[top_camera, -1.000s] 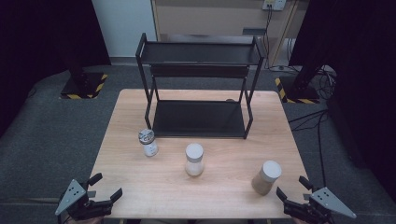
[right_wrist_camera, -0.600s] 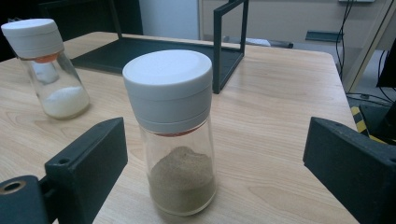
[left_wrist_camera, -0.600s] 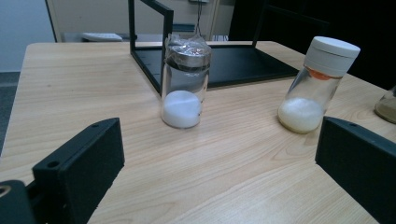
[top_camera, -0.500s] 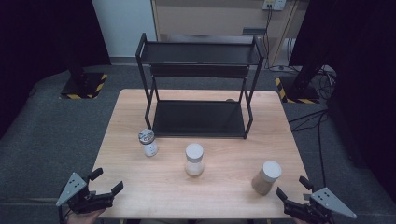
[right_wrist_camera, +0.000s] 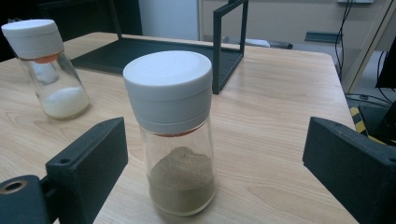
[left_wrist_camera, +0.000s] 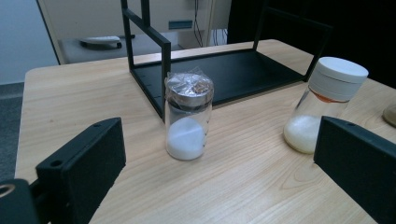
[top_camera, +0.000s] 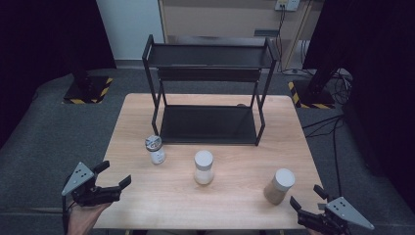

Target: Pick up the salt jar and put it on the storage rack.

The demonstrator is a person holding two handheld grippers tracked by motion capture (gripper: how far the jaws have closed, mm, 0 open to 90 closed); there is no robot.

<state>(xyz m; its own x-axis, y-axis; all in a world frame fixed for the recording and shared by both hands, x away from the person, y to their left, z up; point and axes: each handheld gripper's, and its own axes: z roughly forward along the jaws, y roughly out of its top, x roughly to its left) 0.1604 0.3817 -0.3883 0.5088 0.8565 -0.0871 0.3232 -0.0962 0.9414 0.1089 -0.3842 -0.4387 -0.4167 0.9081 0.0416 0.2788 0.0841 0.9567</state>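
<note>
A lab: hazard-striped stand bases [top_camera: 86,93], trailing cables [top_camera: 327,122], dark curtains [top_camera: 46,34].

three jars [top_camera: 203,166] before rack [top_camera: 210,125] on table [top_camera: 244,196]

In the high view, your nearest jars stand upright in the lower half of the frame. The small jar [top_camera: 156,149] sits left of centre: clear glass, crinkled foil-like top, white powder low inside, just in front of the frame's dark shelf corner. The brown-powder jar [top_camera: 279,185] stands at lower right, with a wide white cap and powder filling its lower part. Both are apart from everything around them.
</note>
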